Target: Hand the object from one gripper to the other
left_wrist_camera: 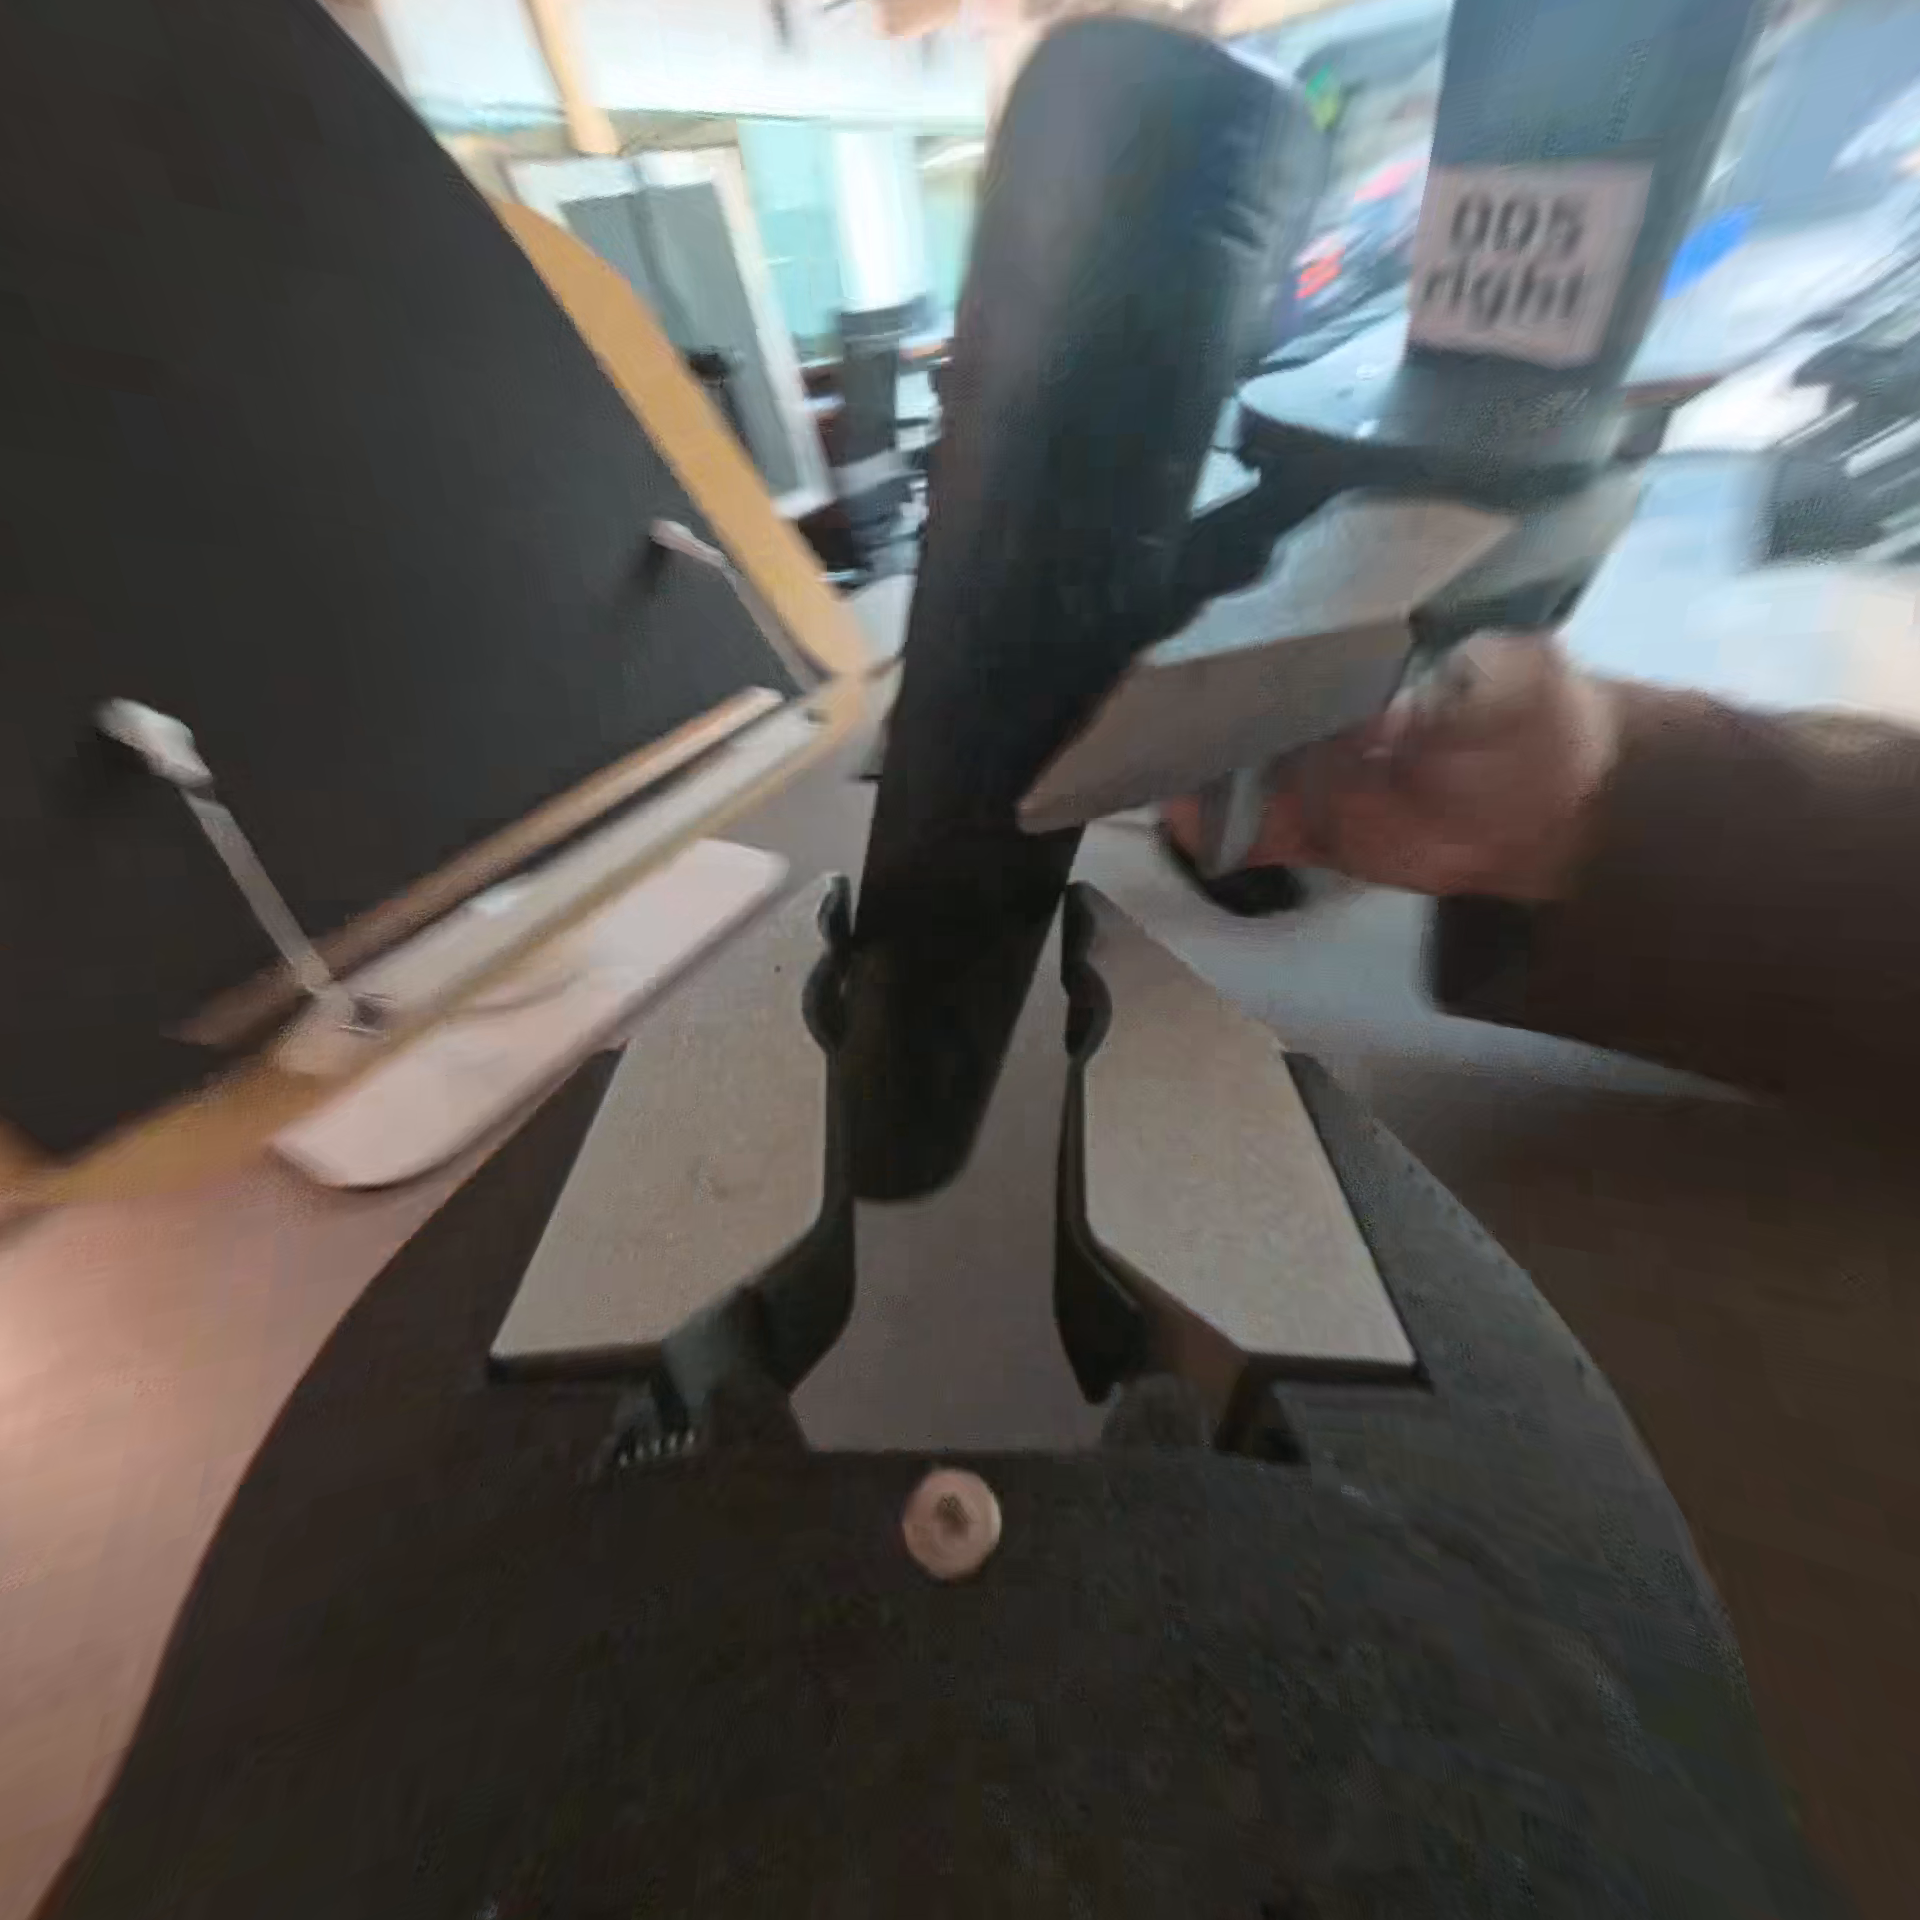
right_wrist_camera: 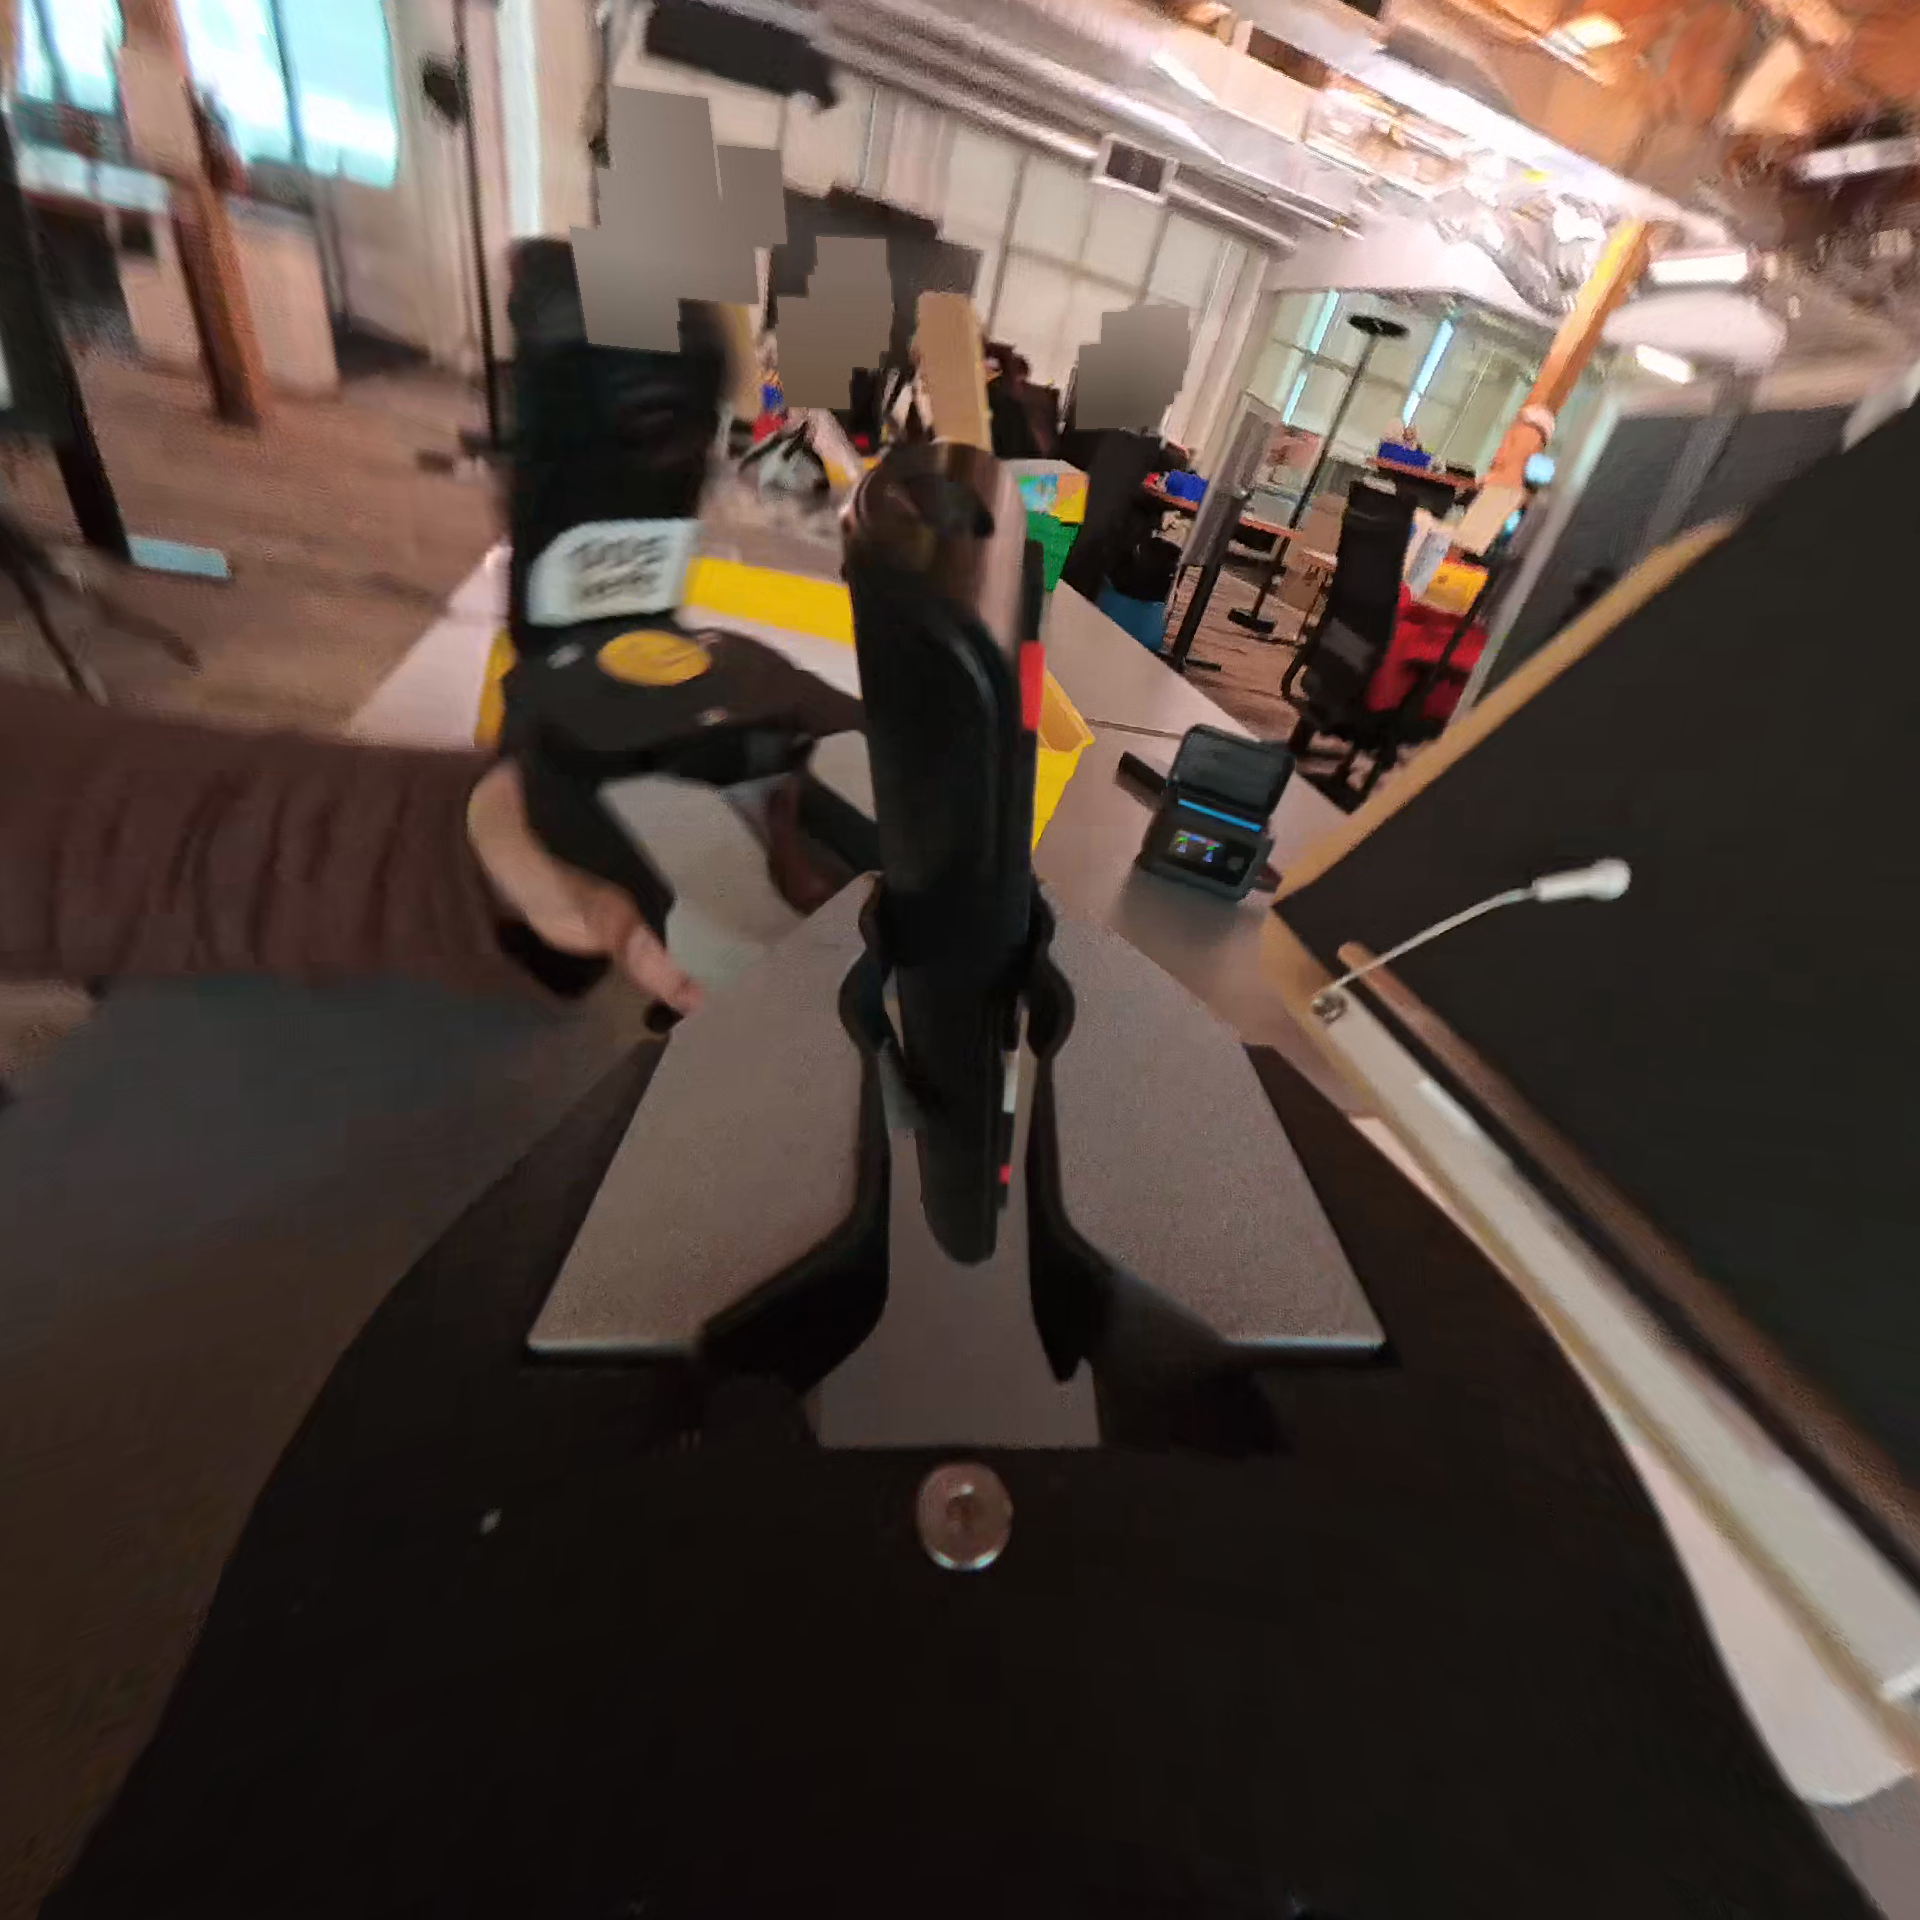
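Left wrist view, 1 o'clock: square grey tag [left_wrist_camera: 1512, 265] with dark raised characters, two lines, legible, fixed on the body of the right tool [left_wrist_camera: 997, 790]. Right wrist view, 10 o'clock: white label [right_wrist_camera: 608, 571] with dark print and, just below, a round yellow sticker [right_wrist_camera: 652, 658], both on the left tool [right_wrist_camera: 810, 831], too blurred to read. At 2 o'clock on the table [right_wrist_camera: 1143, 665], a small dark device [right_wrist_camera: 1210, 821] with lit screen, marks too small to read.

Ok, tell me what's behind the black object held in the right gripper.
A yellow bin pokes out beside the black object, which the right gripper clamps; the rest of that bin is covered.
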`<control>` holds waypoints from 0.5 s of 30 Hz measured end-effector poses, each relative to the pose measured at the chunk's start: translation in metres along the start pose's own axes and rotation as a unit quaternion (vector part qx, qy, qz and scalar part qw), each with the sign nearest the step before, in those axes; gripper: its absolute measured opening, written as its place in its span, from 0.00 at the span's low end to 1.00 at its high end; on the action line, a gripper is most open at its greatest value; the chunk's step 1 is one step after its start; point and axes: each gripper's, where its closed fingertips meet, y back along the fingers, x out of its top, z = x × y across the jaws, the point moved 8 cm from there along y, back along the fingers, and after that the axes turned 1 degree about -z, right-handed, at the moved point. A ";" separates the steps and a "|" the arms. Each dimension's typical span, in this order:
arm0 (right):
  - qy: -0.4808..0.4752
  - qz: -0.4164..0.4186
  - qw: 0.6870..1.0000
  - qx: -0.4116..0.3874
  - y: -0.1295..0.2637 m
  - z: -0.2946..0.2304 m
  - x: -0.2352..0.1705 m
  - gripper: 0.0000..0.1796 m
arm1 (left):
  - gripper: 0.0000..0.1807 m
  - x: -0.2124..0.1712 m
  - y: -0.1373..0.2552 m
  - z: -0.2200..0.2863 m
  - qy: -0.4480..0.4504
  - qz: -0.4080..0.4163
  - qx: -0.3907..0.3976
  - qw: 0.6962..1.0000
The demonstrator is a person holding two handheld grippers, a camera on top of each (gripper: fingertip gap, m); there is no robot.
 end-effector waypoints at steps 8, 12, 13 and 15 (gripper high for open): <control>0.269 -0.102 0.952 -0.107 0.003 -0.007 -0.001 0.11 | 0.19 -0.010 0.025 -0.023 0.184 -0.008 -0.144 0.972; 0.428 -0.194 0.858 -0.209 0.009 -0.009 -0.011 0.11 | 0.34 -0.014 0.025 -0.020 0.321 -0.002 -0.255 0.912; 0.466 -0.219 0.828 -0.220 0.008 -0.010 -0.018 0.11 | 0.37 -0.014 0.024 -0.017 0.350 0.001 -0.290 0.891; 0.525 -0.251 0.780 -0.232 0.005 -0.012 -0.027 0.11 | 0.37 -0.017 0.020 -0.012 0.383 -0.012 -0.331 0.863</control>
